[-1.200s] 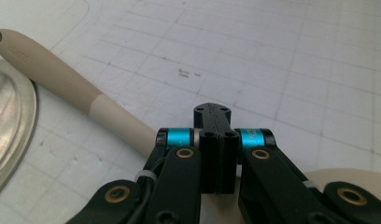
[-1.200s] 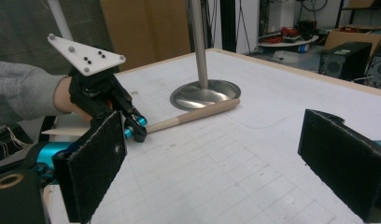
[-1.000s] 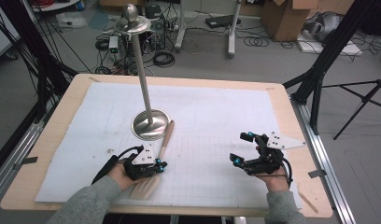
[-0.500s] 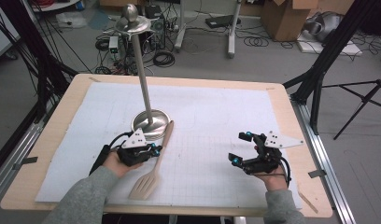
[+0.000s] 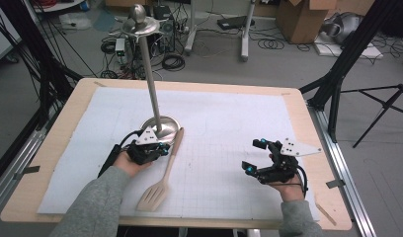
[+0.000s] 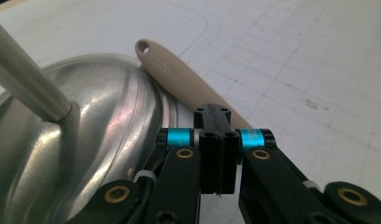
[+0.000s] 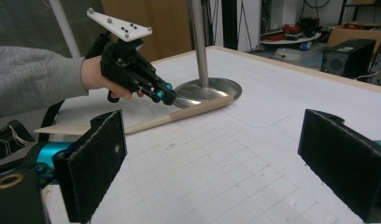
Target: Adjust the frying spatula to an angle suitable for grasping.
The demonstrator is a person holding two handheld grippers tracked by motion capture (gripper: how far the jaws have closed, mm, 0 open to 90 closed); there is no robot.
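A beige slotted spatula (image 5: pixel 170 158) lies flat on the white gridded mat, its handle end touching the round base of a tall metal stand (image 5: pixel 167 123). My left gripper (image 5: pixel 165 147) is shut, its tips just over the spatula handle (image 6: pixel 174 77) beside the stand's base (image 6: pixel 100 116); nothing shows between the jaws. In the right gripper view the left gripper (image 7: pixel 170 99) hovers right above the handle (image 7: pixel 188 112). My right gripper (image 5: pixel 253 155) rests open at the right of the mat, its wide-apart pads (image 7: pixel 95 158) holding nothing.
The mat (image 5: pixel 229 123) covers most of a wooden table (image 5: pixel 66 113). The stand's pole (image 5: pixel 150 74) rises high over the table's far left. Cables, boxes and black tripod legs (image 5: pixel 338 84) crowd the floor beyond the table.
My left gripper has moved forward from over the spatula's head to the handle by the stand's base, uncovering the head. The spatula and right gripper have stayed put.
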